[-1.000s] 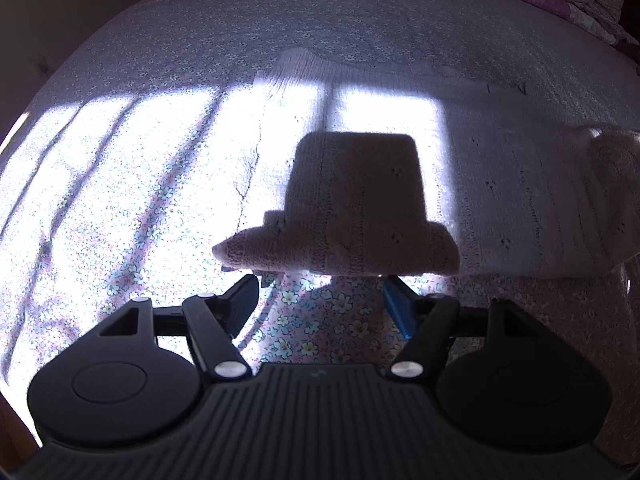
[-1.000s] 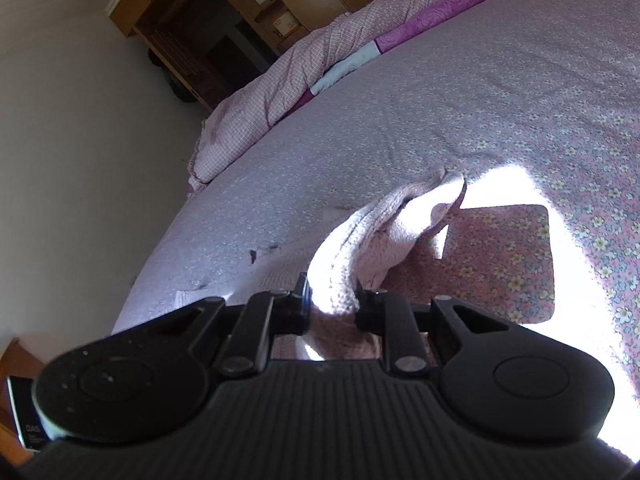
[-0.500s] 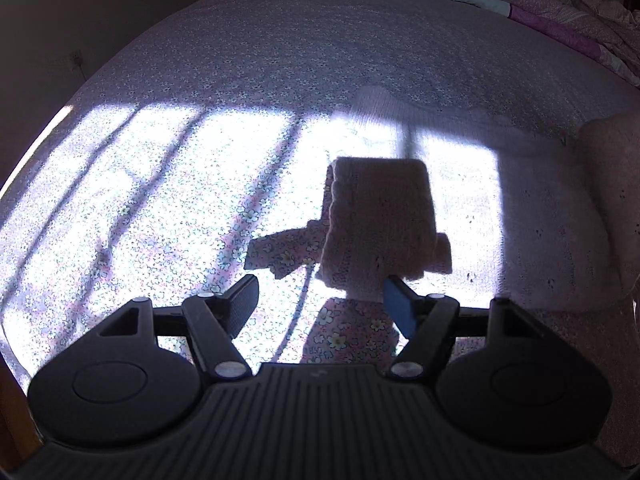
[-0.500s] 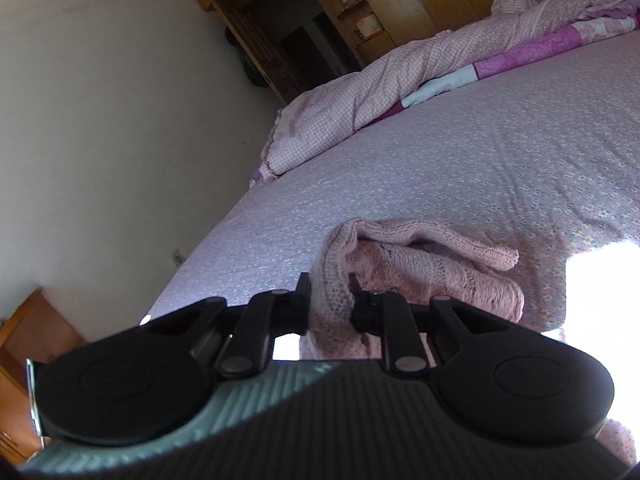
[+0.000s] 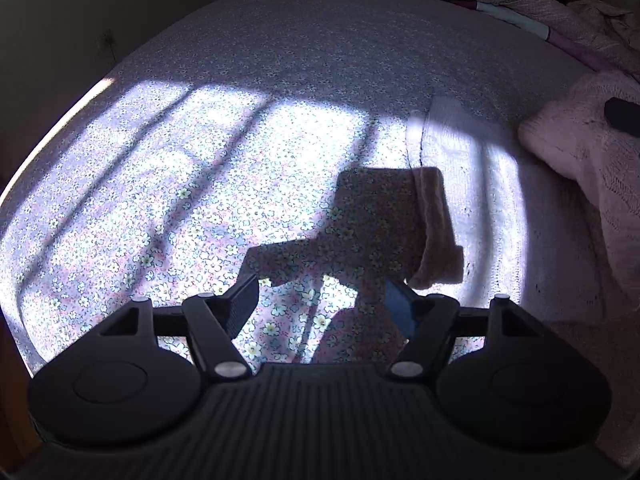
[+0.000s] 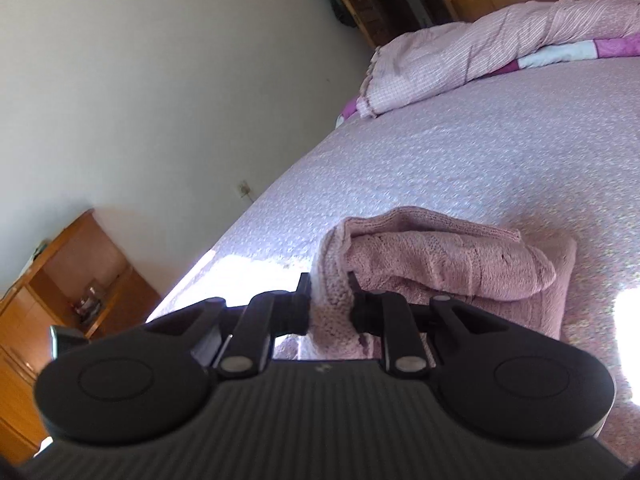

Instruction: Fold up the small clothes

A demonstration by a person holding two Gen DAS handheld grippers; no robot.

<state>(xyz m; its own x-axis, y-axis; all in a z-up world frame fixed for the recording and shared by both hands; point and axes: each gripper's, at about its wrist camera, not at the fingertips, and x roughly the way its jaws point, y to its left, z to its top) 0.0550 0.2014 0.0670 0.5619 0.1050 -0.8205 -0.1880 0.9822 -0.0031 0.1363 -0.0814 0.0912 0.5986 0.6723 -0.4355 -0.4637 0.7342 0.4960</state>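
since a second ago the right tongs [image 6: 330,300] are carrying the pink knit [image 6: 440,260] further over itself, and the left tongs [image 5: 320,300] are drifting off to its left side. right tongs are pinching a fold of the knit between narrow jaws, the rest of it lying doubled on the bed [image 6: 460,160] just ahead and to their right. left tongs are hanging wide, holding nothing, over the flowered sheet [image 5: 180,200]. from them the knit [image 5: 580,160] is sitting ahead to the right, partly in sun, its sleeve [image 5: 434,224] lying just ahead of the right finger. a quilt [image 6: 480,52] is bunching at the far end of the bed, with a wooden cabinet [image 6: 60,280] standing left of the right tongs.
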